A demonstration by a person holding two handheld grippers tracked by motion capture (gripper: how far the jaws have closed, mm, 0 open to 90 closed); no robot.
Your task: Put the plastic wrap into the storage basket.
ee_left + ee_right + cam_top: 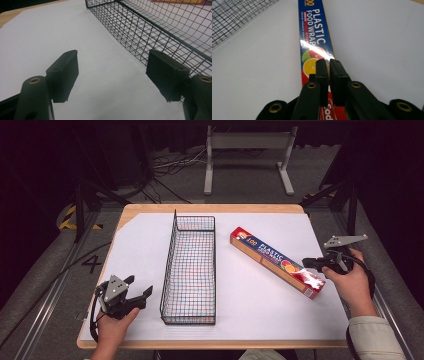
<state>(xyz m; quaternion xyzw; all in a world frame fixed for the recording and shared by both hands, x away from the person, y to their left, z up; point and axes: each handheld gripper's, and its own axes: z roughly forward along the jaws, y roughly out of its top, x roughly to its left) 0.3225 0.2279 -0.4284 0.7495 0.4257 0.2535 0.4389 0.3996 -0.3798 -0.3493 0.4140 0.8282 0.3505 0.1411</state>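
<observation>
A long blue and red box of plastic food wrap lies at a slant on the white sheet, right of a black wire basket. My right gripper hovers over the box's near, red end and points left along it. In the right gripper view its jaws are shut, pads almost touching with nothing between them, and the box runs away beneath them. My left gripper rests at the front left of the table. It stands open over bare sheet, just left of the basket's wall.
White paper covers the wooden table, whose edges show at the back and front. The basket is empty and stands lengthwise in the middle. A metal stand and cables lie on the floor beyond the table.
</observation>
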